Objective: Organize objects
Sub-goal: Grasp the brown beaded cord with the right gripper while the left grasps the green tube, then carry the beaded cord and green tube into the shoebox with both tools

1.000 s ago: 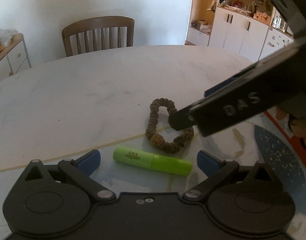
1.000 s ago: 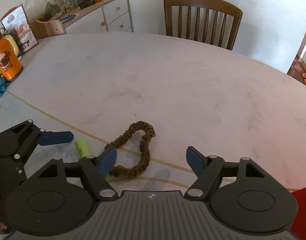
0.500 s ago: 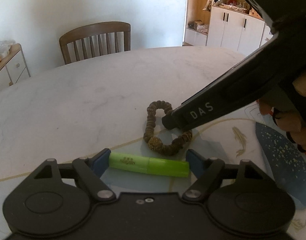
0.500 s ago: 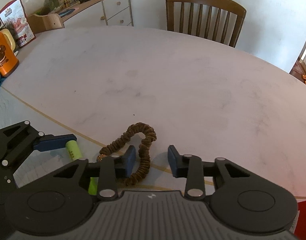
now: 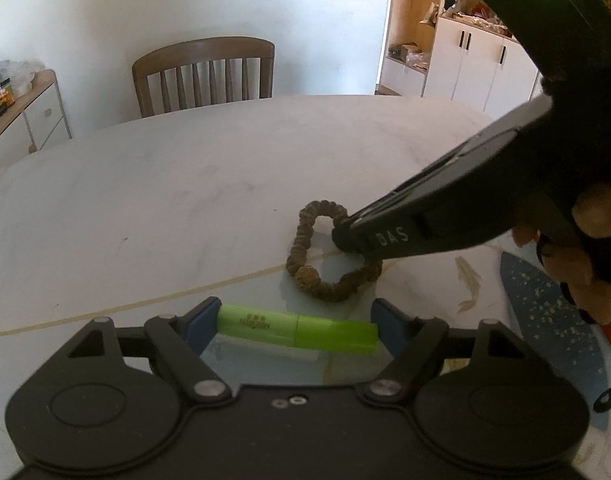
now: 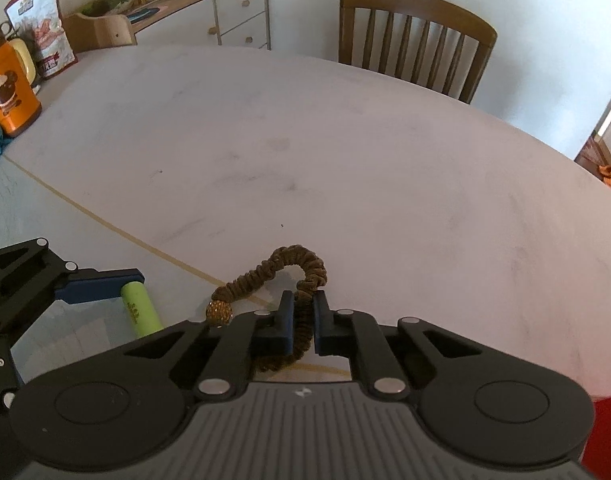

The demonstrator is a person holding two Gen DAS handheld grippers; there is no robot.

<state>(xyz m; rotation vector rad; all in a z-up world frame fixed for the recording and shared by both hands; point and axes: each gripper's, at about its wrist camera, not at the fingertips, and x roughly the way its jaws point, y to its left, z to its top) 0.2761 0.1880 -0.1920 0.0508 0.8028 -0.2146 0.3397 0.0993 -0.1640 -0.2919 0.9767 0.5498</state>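
1. My right gripper [image 6: 303,314] has its blue pads pinched together on one strand of the brown hair tie [image 6: 301,280], low in the centre of the right wrist frame.
2. The rest of that hair tie loops up and left across the white table [image 6: 345,168], ending in a gold bead [image 6: 219,311].
3. My left gripper [image 5: 295,326] has its pads against both ends of the green tube [image 5: 297,329], which lies crosswise low in the left wrist frame.
4. In the left wrist view the hair tie sits just above the tube, with the right gripper reaching in from the right edge, a hand [image 5: 585,248] wrapped around its handle.
5. A wooden chair [image 6: 415,40] stands at the table's far edge, upper right in the right wrist frame.
6. An orange canister [image 6: 9,96] stands at the upper left.
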